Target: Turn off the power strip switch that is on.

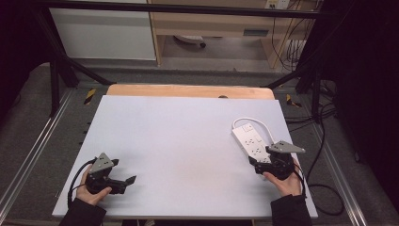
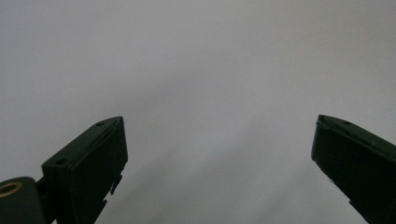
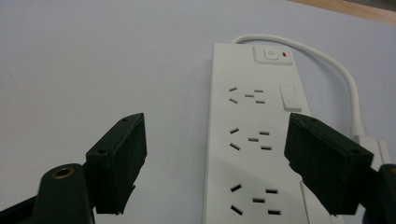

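Hovering over the near end of the white power strip (image 1: 252, 141) by the counter's (image 1: 179, 141) right edge, the right tongs (image 3: 215, 154) are gaping wide, probably lining up a grab, while the left tongs (image 2: 219, 154) are idling apart near the front-left corner.

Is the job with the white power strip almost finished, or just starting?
Just starting, it seems. Nothing looks done yet: the power strip lies flat on the table with all its sockets free. In hand: the right hand-held gripper hangs open right over the strip, not gripping it. The left hand-held gripper waits open over bare table. Grabbing the strip probably comes next.
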